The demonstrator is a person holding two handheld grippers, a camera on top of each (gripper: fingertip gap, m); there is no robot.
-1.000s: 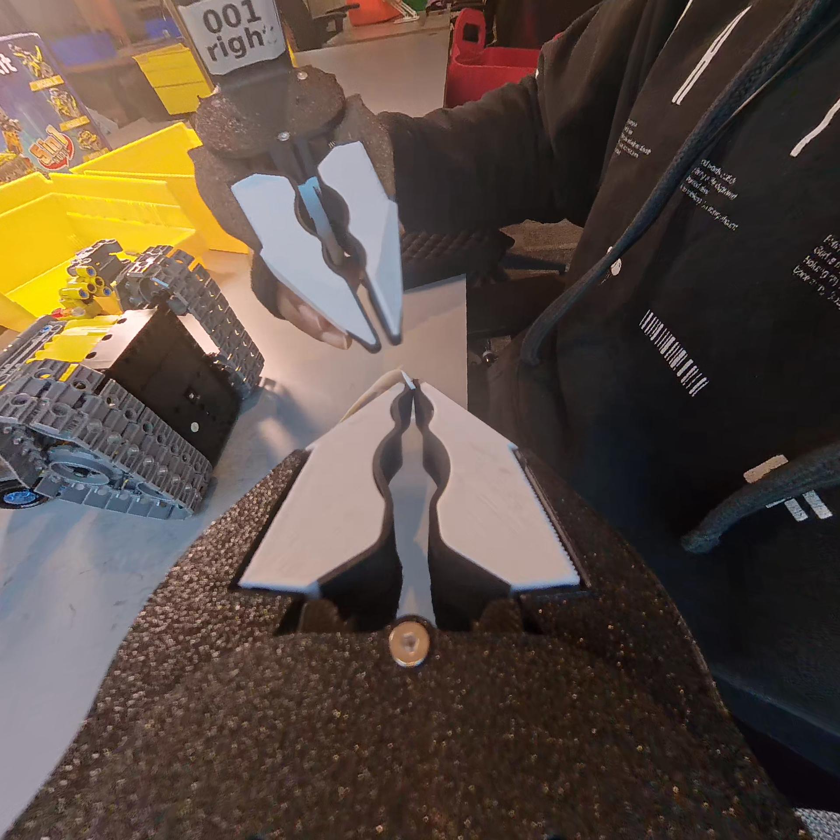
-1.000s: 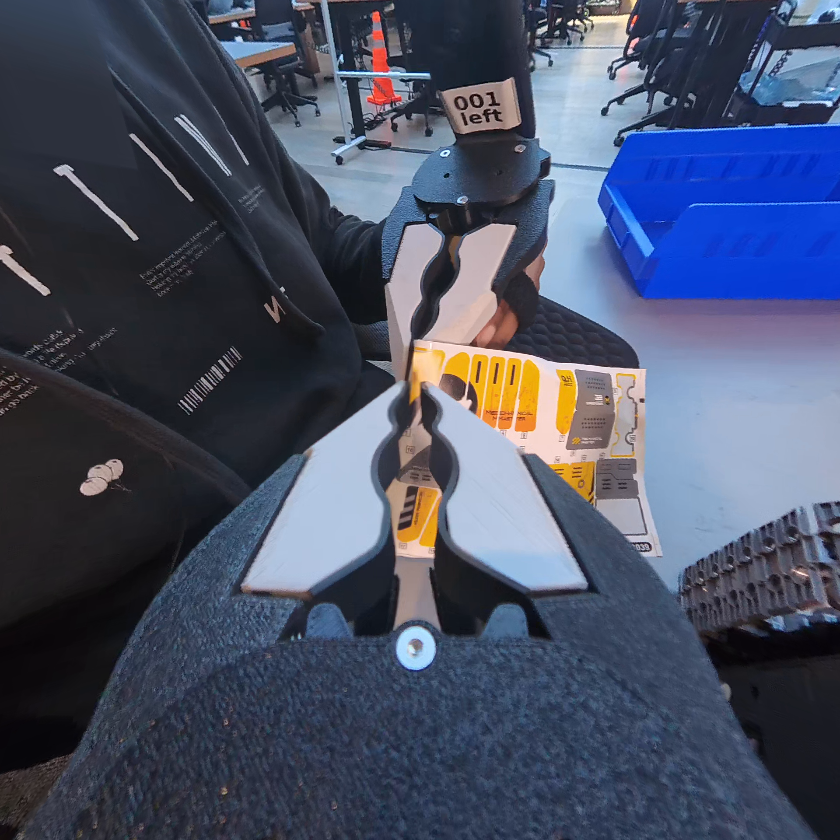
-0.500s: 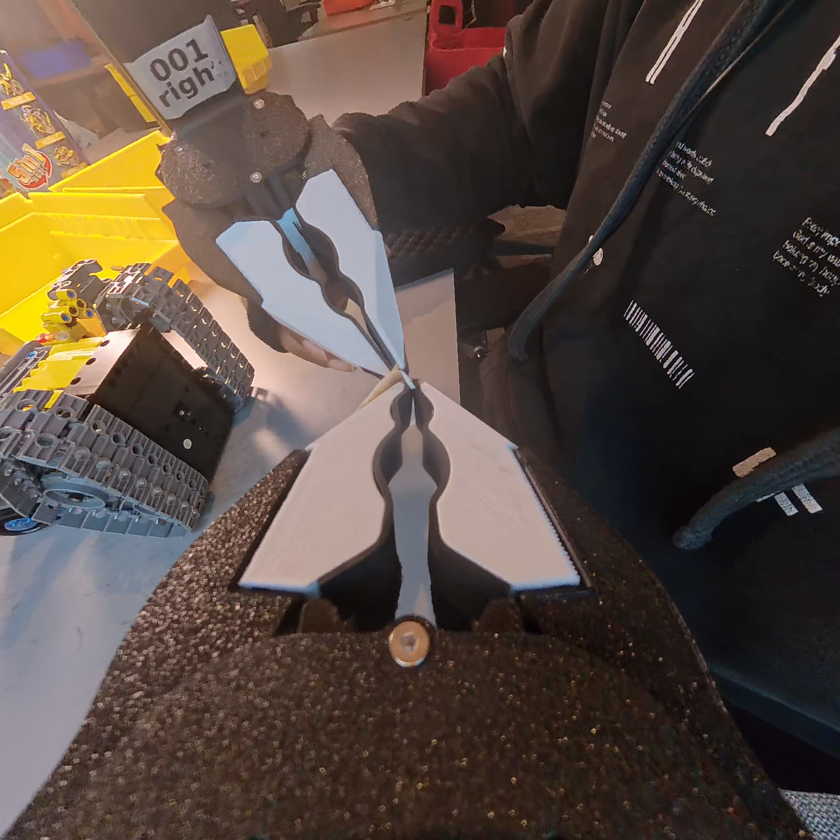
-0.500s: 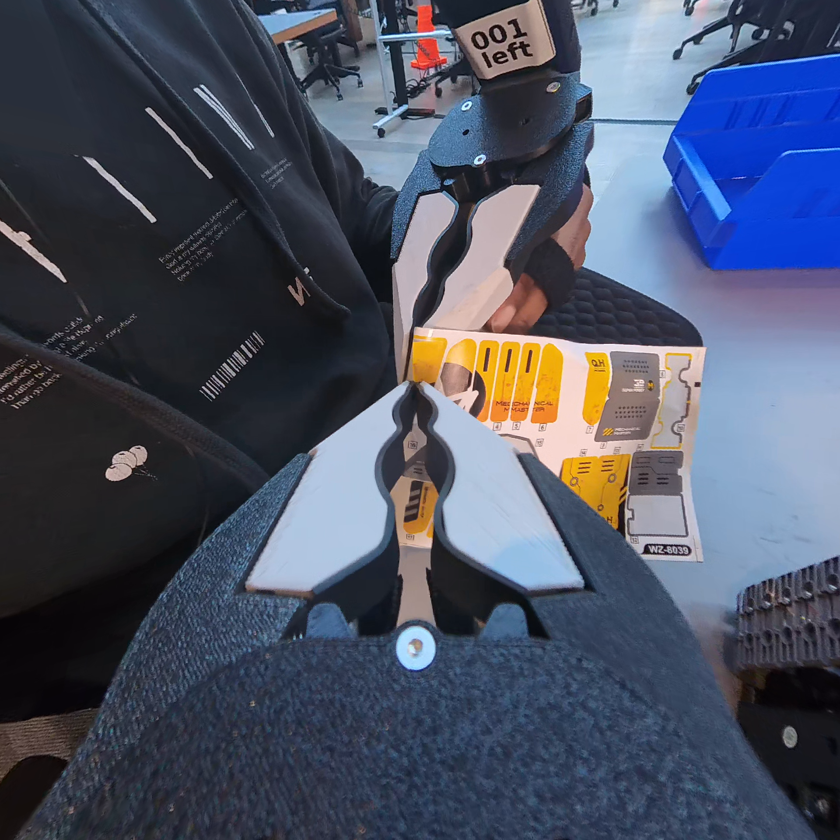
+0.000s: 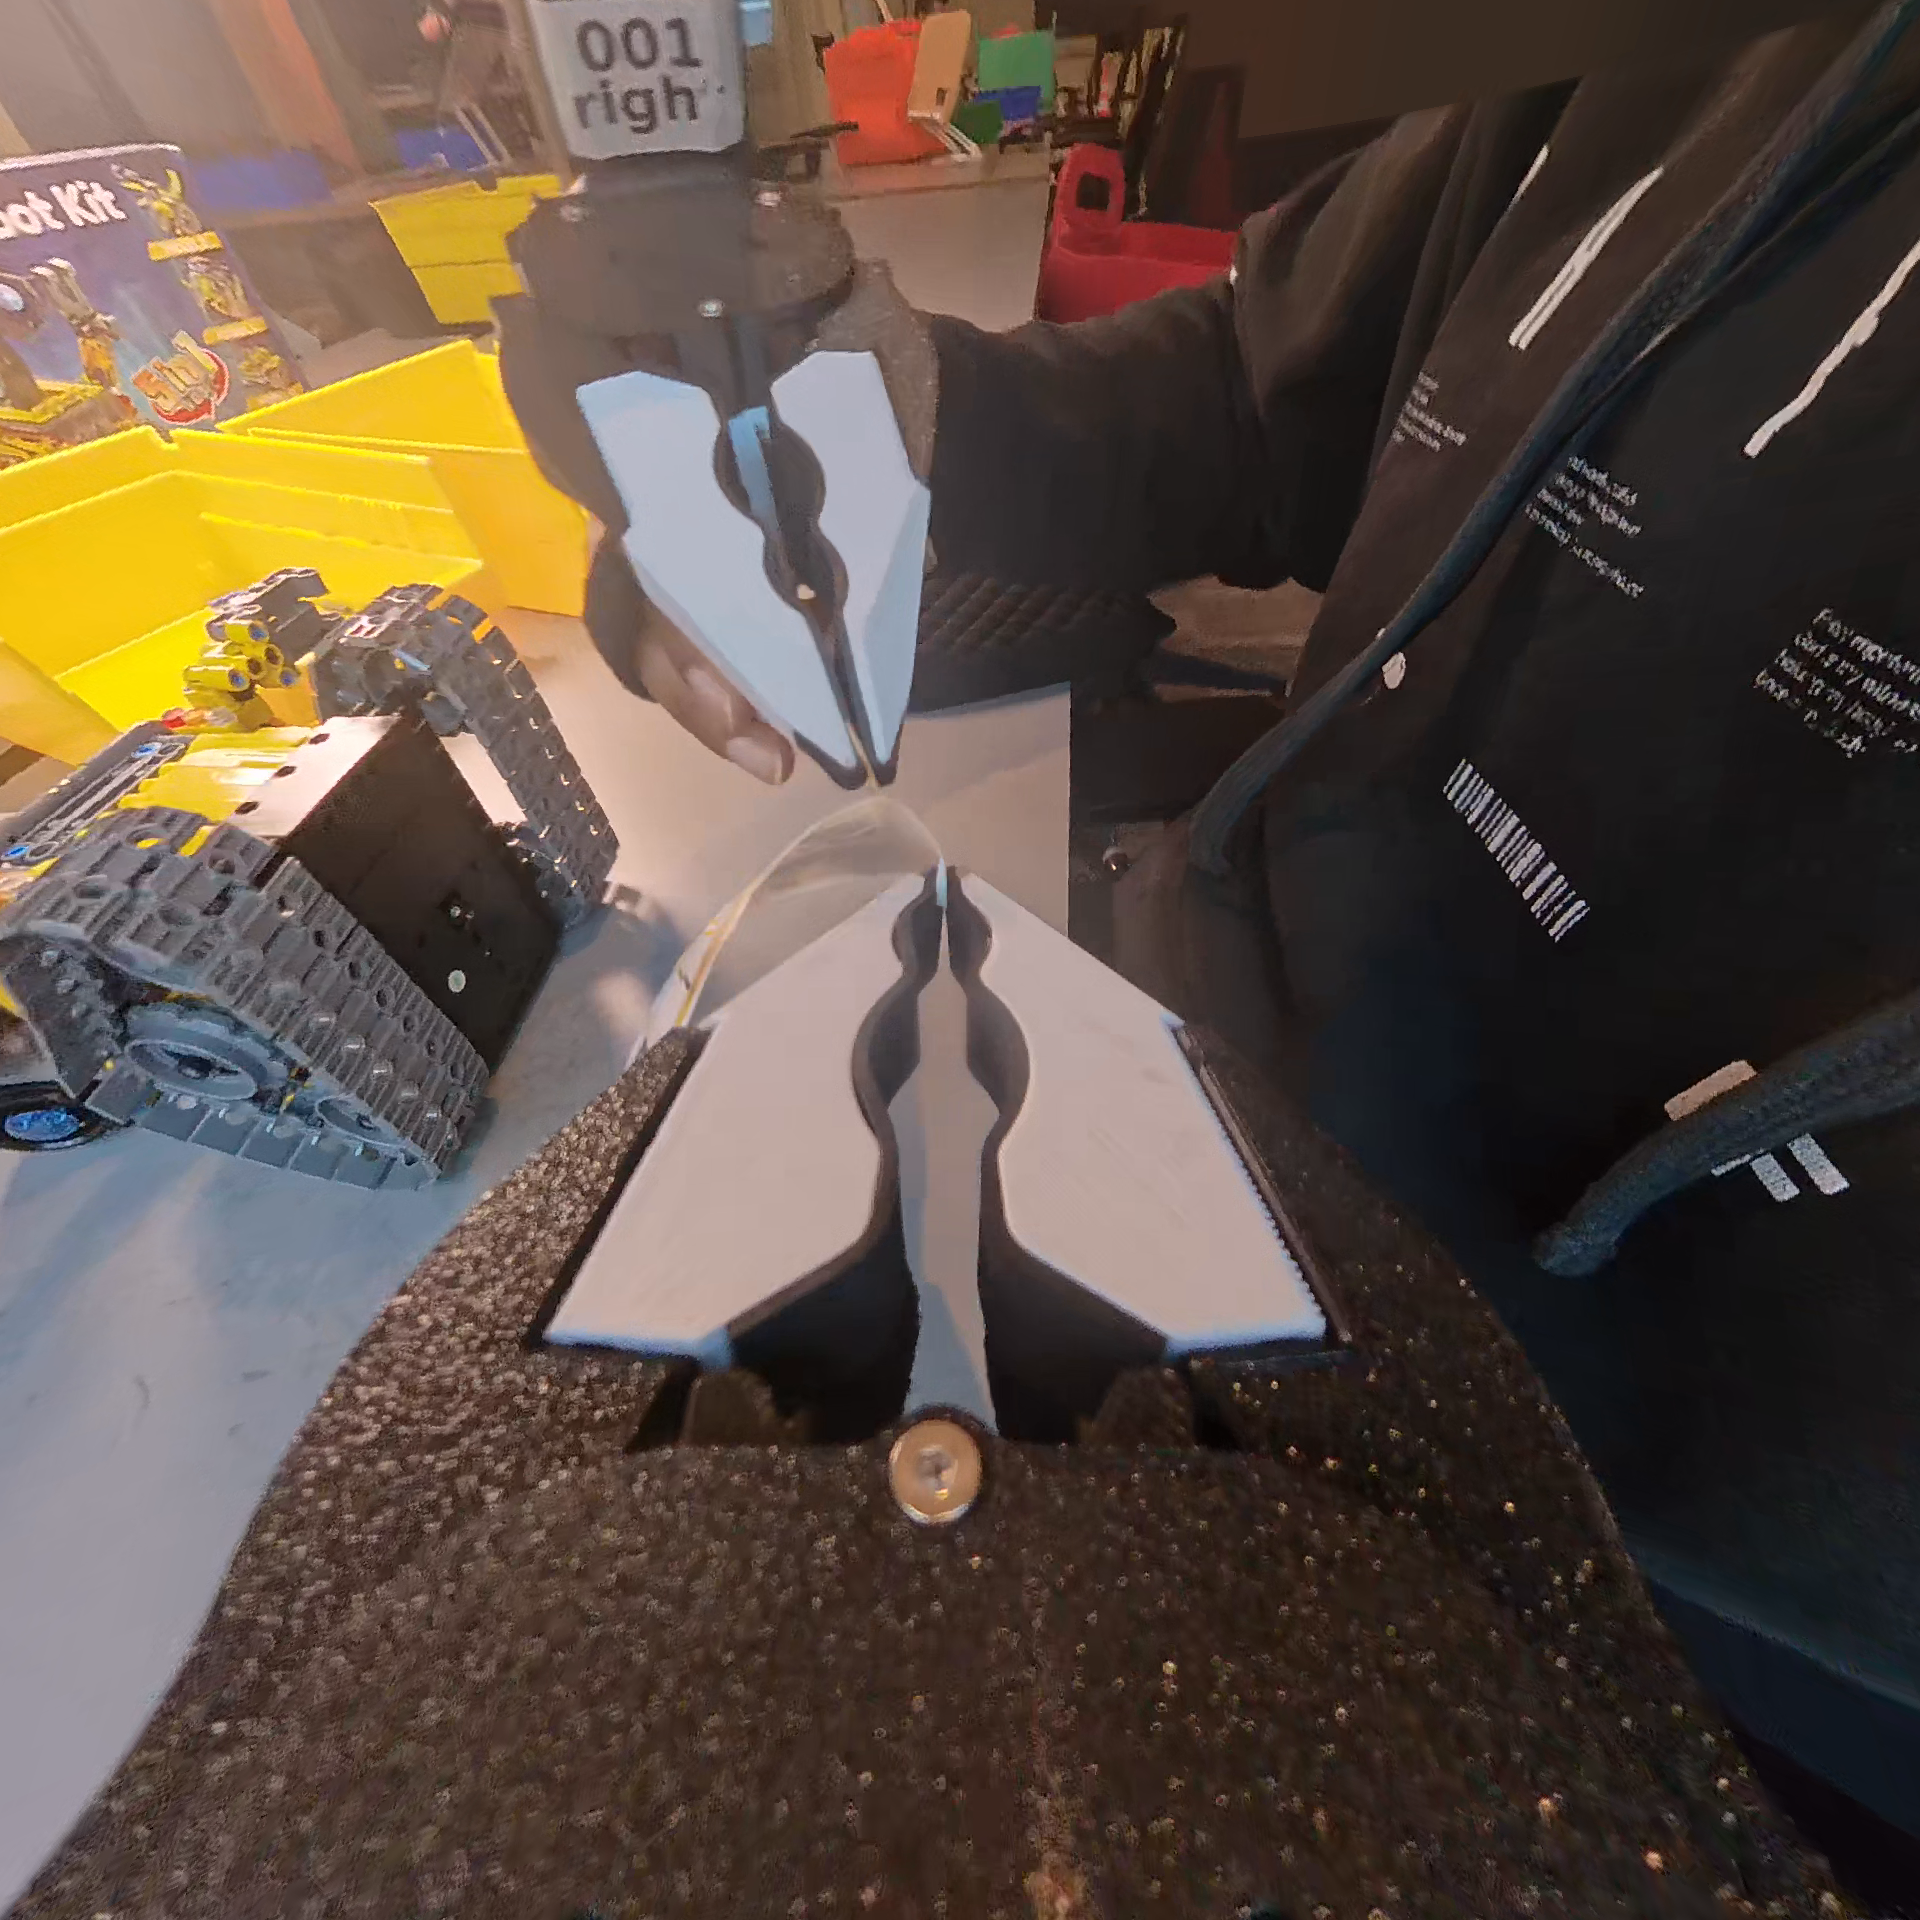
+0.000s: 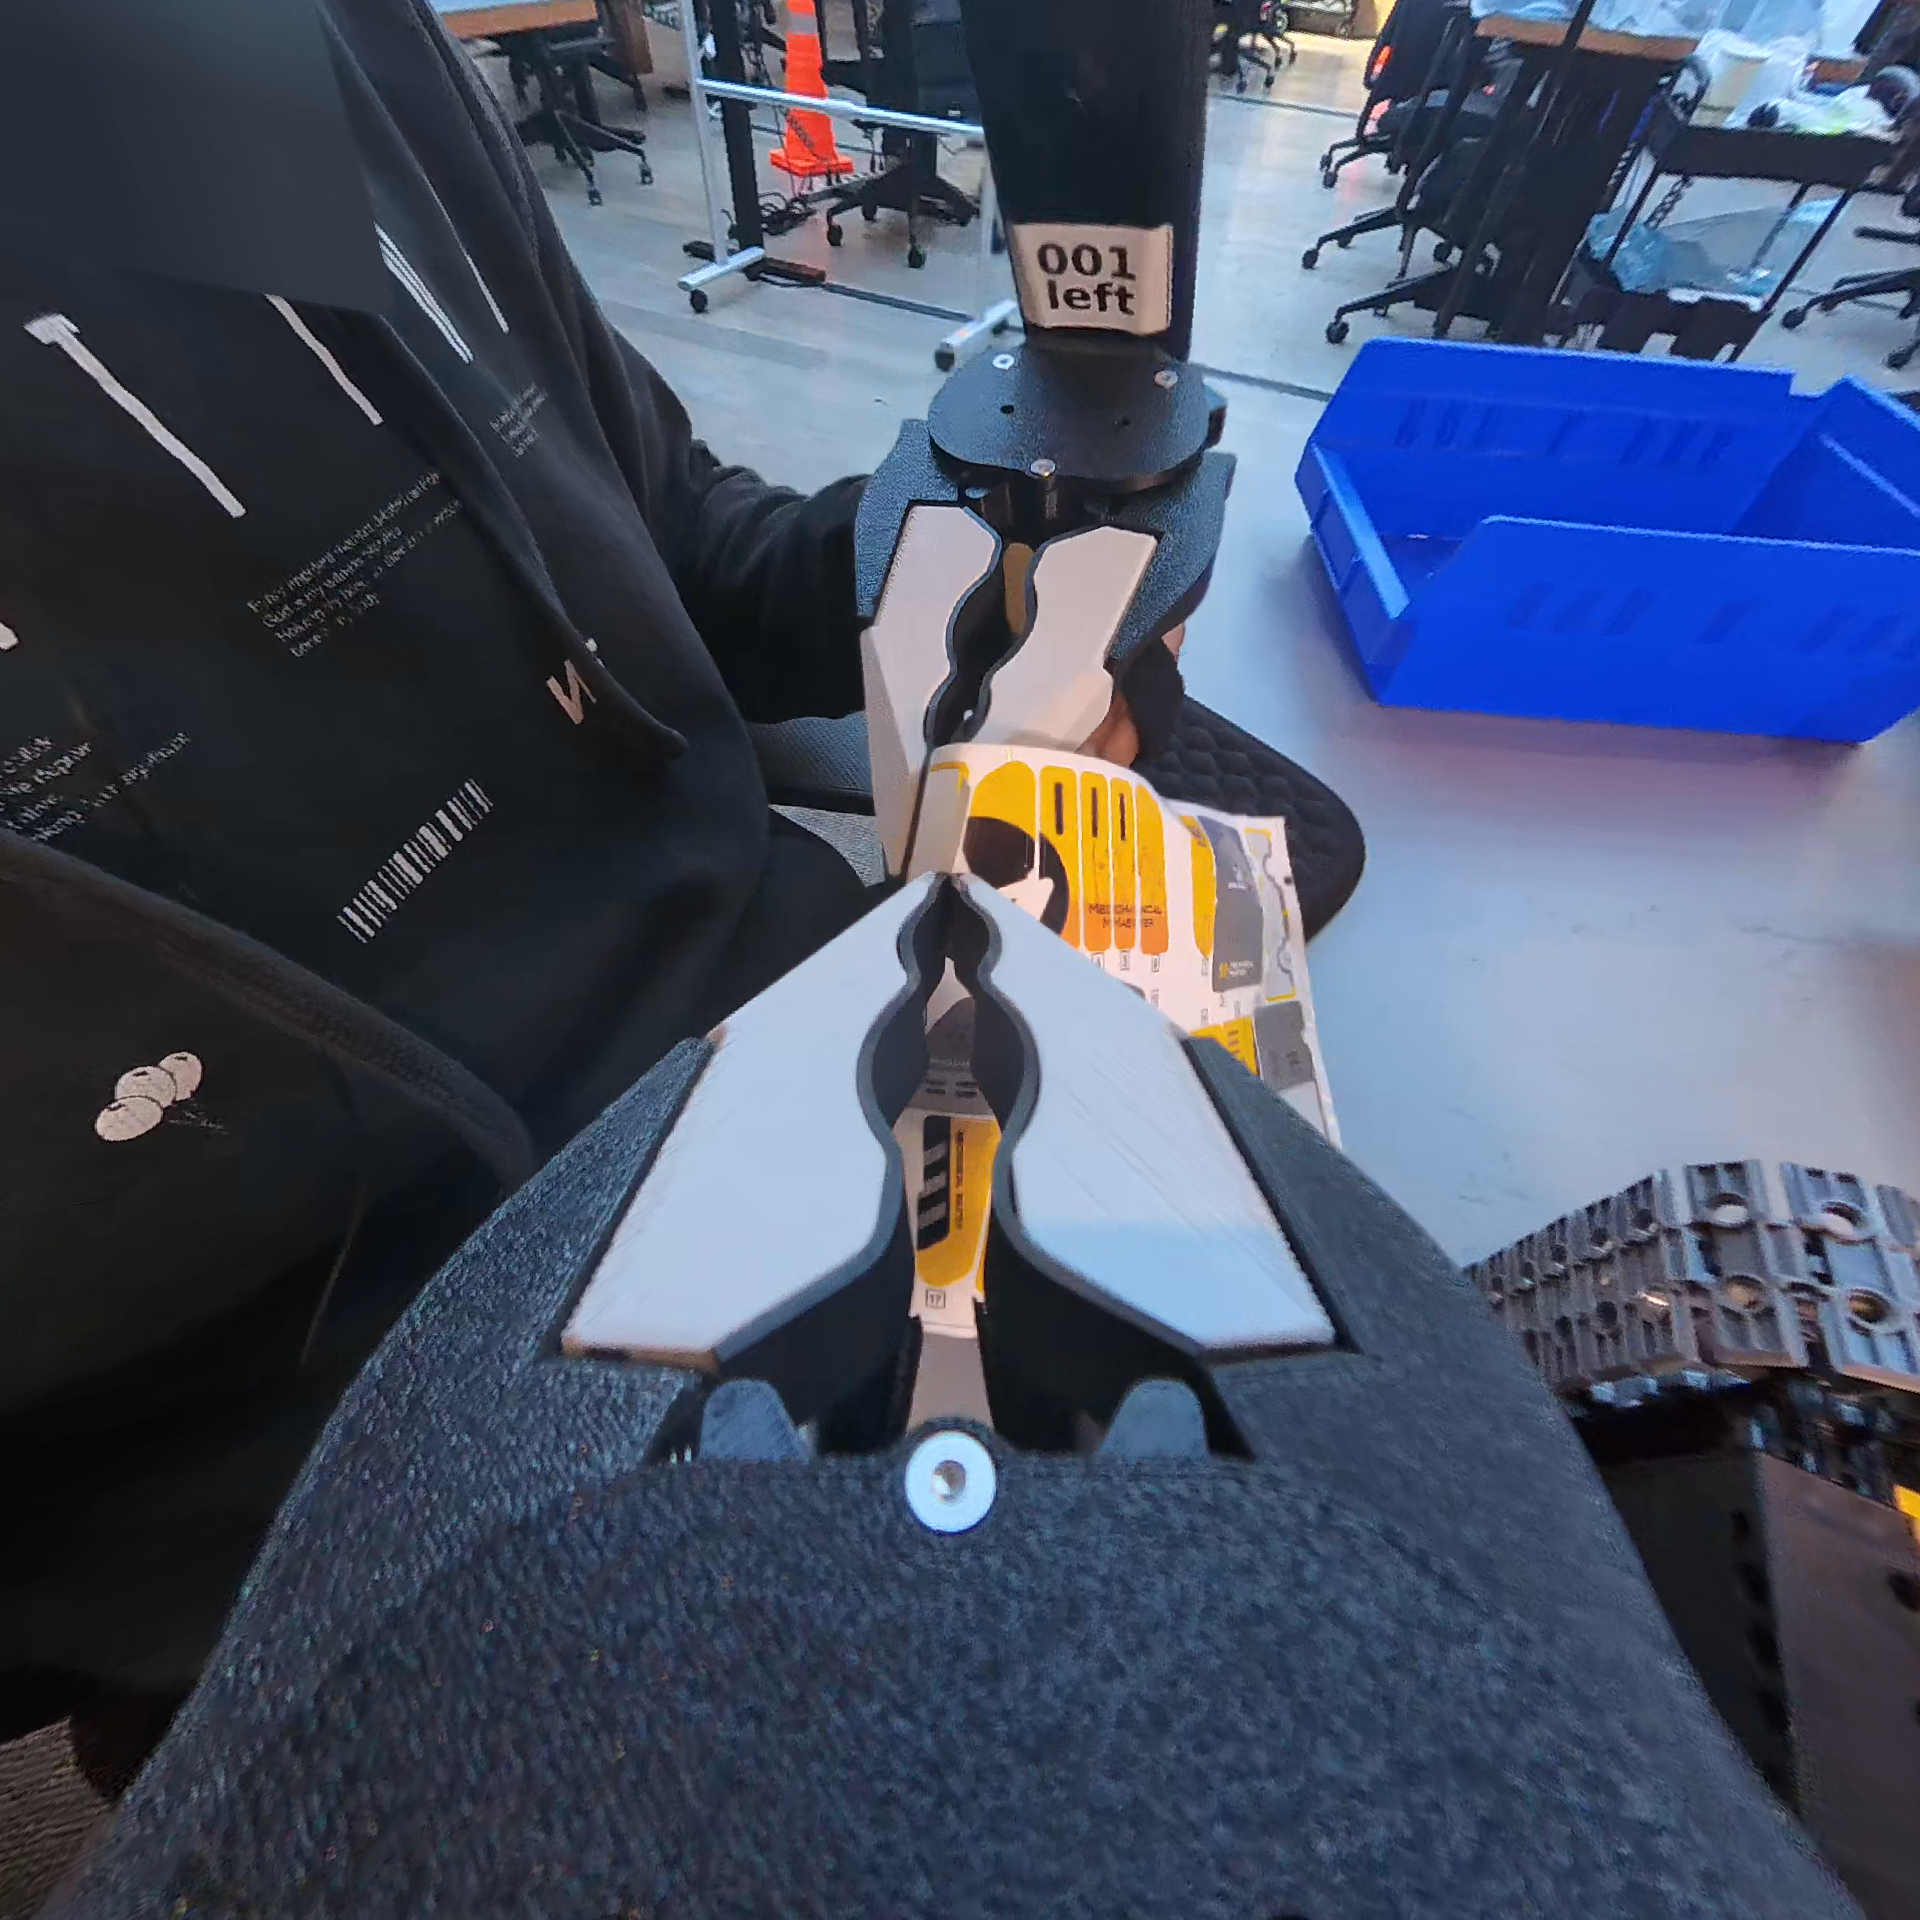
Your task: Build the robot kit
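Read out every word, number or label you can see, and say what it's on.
I don't read writing out; these bear it:
White tag above the right tool: short bold print.
Matching tag above the left tool: same.
Sticker sheet, pinched by both tools: tiny captions.
Black hoodie: small white lines, barcode.
Blue kit box: large lettering, cropped.

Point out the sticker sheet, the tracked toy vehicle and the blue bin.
sticker sheet (image 6: 1122,873), right wrist view, yellow printed face.
tracked toy vehicle (image 5: 260,966), left wrist view, grey track.
blue bin (image 6: 1621,613), right wrist view, front wall.
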